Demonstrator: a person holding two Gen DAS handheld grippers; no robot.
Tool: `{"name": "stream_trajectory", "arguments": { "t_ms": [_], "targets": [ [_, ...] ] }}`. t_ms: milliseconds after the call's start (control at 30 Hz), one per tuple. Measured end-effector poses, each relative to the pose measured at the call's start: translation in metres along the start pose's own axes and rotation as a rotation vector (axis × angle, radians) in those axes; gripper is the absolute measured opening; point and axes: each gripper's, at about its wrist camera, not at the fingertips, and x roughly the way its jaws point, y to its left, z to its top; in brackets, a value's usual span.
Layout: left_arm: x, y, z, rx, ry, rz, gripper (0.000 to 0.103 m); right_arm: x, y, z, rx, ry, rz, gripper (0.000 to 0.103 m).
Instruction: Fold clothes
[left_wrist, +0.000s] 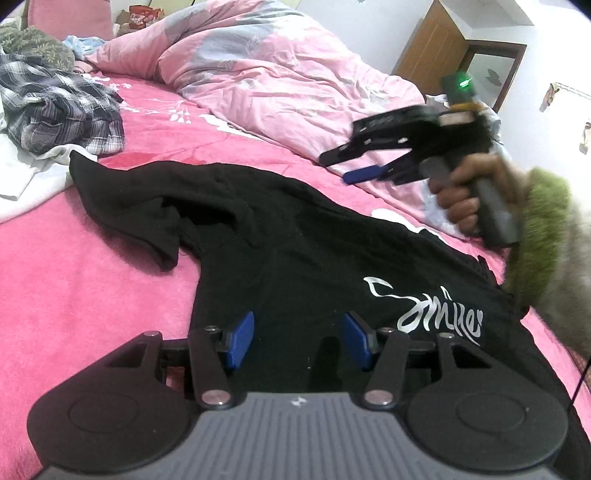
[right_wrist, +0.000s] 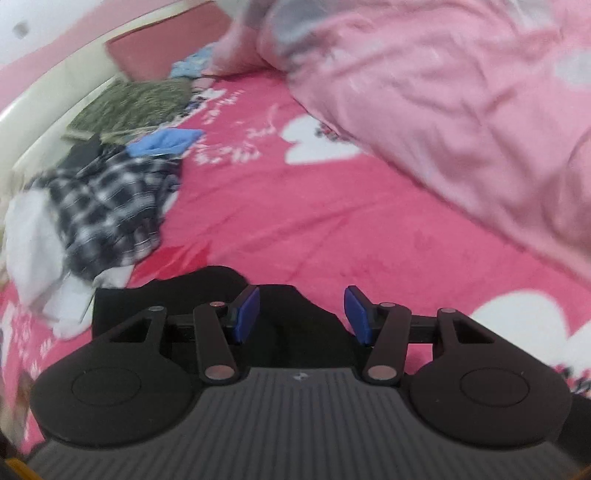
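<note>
A black T-shirt (left_wrist: 288, 236) with white "Smile" lettering lies spread on the pink bed sheet (left_wrist: 74, 266), one sleeve flopped to the left. My left gripper (left_wrist: 298, 339) hovers open just over its lower part, blue pads apart, nothing held. My right gripper (left_wrist: 351, 164) is in a person's hand above the shirt's far right side, fingers apart and empty. In the right wrist view the right gripper (right_wrist: 302, 317) is open above a black edge of the T-shirt (right_wrist: 221, 288).
A crumpled pink floral duvet (left_wrist: 266, 70) fills the back of the bed. A plaid shirt (left_wrist: 62, 110) on white cloth (left_wrist: 26, 177) is piled at the left, with green (right_wrist: 136, 107) and blue (right_wrist: 166, 142) garments behind. A wooden door (left_wrist: 436, 48) stands at the far right.
</note>
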Motion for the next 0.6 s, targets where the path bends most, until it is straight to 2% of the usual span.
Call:
{"name": "stream_trajectory", "arguments": {
  "t_ms": [100, 167, 200, 233, 467, 567, 600],
  "targets": [
    [0.000, 0.001, 0.000, -0.003, -0.001, -0.004, 0.055, 0.001, 0.016, -0.018, -0.139, -0.008, -0.019, 0.050],
    [0.000, 0.001, 0.000, -0.005, -0.001, -0.006, 0.056, 0.001, 0.026, -0.030, -0.232, -0.013, -0.031, 0.041],
    [0.000, 0.002, 0.000, -0.006, -0.001, -0.007, 0.056, 0.001, 0.031, -0.036, -0.278, -0.016, -0.038, 0.019],
    [0.000, 0.002, 0.000, -0.007, -0.002, -0.008, 0.056, 0.001, 0.036, -0.042, -0.324, -0.019, -0.044, 0.008],
    [0.001, 0.002, -0.001, -0.009, -0.003, -0.009, 0.056, 0.003, 0.072, -0.083, -0.649, -0.037, -0.088, 0.007],
    [0.001, 0.001, -0.001, -0.005, -0.004, -0.007, 0.056, 0.003, 0.088, -0.101, -0.788, -0.045, -0.107, 0.010],
    [0.001, 0.001, -0.001, -0.005, -0.004, -0.007, 0.056, 0.003, 0.093, -0.107, -0.834, -0.048, -0.113, 0.015]
  ]
}}
